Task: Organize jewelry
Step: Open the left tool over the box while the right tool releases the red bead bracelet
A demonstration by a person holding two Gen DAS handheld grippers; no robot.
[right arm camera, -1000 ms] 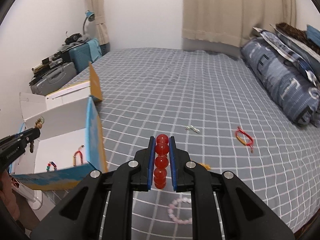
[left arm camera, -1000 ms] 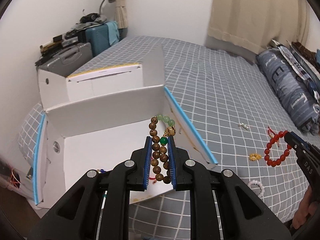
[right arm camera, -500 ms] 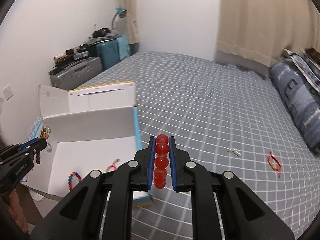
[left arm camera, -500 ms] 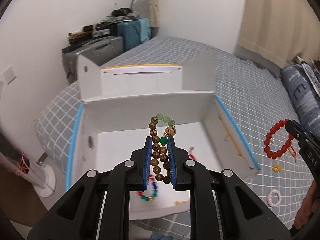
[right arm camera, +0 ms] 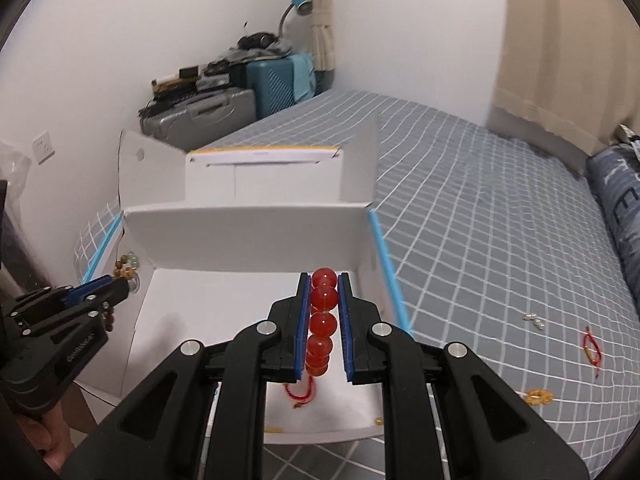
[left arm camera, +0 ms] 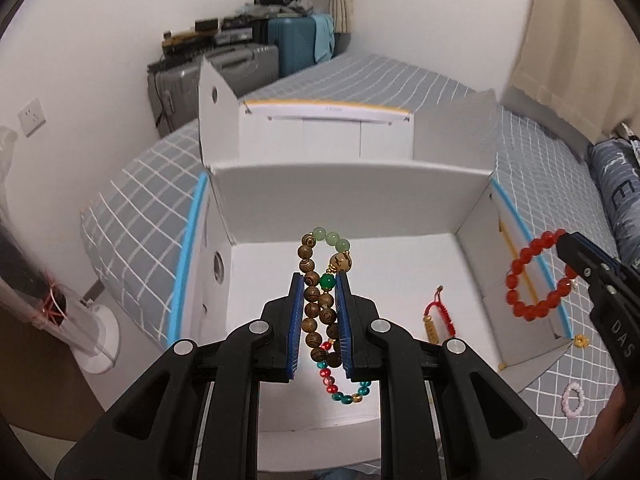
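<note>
My left gripper [left arm camera: 319,280] is shut on a brown wooden bead bracelet [left arm camera: 316,304] with green beads, held above the open white box [left arm camera: 352,184]. My right gripper [right arm camera: 324,280] is shut on a red bead bracelet [right arm camera: 322,320] over the box's right side [right arm camera: 248,236]; it also shows in the left wrist view [left arm camera: 532,276]. Inside the box lie a red cord charm [left arm camera: 438,314] and a red-and-teal bead bracelet [left arm camera: 344,388].
On the grey checked bedspread [right arm camera: 480,220] lie a pink bead ring [left arm camera: 573,399], a gold piece [right arm camera: 538,397], a red string [right arm camera: 592,346] and small silver pieces [right arm camera: 534,318]. Suitcases [right arm camera: 224,108] stand by the wall. A blue pillow [right arm camera: 616,188] lies at the right.
Both grippers have moved left from over the bedspread to above the open box, each still holding its bracelet.
</note>
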